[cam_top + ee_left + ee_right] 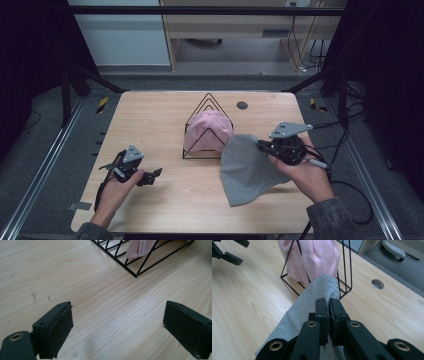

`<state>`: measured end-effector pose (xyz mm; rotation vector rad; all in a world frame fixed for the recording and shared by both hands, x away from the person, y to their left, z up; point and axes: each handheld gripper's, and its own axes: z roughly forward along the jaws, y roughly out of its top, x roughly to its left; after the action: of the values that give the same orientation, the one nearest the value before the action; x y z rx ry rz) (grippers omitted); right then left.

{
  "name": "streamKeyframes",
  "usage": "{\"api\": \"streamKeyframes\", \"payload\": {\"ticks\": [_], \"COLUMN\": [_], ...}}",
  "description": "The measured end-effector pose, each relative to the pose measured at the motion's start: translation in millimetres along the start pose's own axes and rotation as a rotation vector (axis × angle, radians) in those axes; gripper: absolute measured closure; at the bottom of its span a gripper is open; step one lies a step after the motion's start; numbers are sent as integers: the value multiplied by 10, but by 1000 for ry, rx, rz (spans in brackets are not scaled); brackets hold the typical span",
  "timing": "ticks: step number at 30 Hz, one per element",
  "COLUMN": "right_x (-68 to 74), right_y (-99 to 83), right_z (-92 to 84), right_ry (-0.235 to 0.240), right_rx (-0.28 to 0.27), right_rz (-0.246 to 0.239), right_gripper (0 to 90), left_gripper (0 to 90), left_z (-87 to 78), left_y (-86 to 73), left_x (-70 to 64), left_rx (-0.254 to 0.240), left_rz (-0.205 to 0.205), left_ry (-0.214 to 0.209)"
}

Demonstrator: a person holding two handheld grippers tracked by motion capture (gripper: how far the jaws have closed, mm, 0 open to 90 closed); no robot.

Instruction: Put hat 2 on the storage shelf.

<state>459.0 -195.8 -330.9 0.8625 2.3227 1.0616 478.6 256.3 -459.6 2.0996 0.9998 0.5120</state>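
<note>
High view: our right gripper [261, 145] pinches the grey cloth [247, 170] lifted beside the wire rack [206, 131]; our left gripper [152, 175] rests low, empty. Left gripper view: jaws wide apart over bare table [75, 277]. Right gripper view: jaws clamped on the cloth's edge; next, we judge, carry it forward into the rack alongside the pink cloth [317, 257].

Two black hand-held grippers, the left gripper [150, 176] at lower left of the high view and the right gripper [260, 145] at centre right, each carry a grey three-cornered plate [291, 129] dotted with small holes. Black cables [350, 185] loop from the right unit. Grey sleeves [332, 220] cover both forearms at the bottom edge. Up close, in the right gripper view, brass-ringed screw holes [275, 345] mark the jaw arms, and the flat black pads [61, 326] look matte and slightly frayed in the left gripper view.
</note>
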Motion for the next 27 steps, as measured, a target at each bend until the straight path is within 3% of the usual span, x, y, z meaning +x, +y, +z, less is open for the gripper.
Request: {"api": "streamKeyframes", "payload": {"ticks": [27], "right_x": [126], "right_y": [243], "right_z": [-209], "right_ry": [11], "right_rx": [-49], "right_rz": [-58], "right_gripper": [860], "left_gripper": [84], "left_z": [5], "left_y": [20], "left_x": [-44], "left_rx": [-9], "left_rz": [7], "left_ry": [-15]}}
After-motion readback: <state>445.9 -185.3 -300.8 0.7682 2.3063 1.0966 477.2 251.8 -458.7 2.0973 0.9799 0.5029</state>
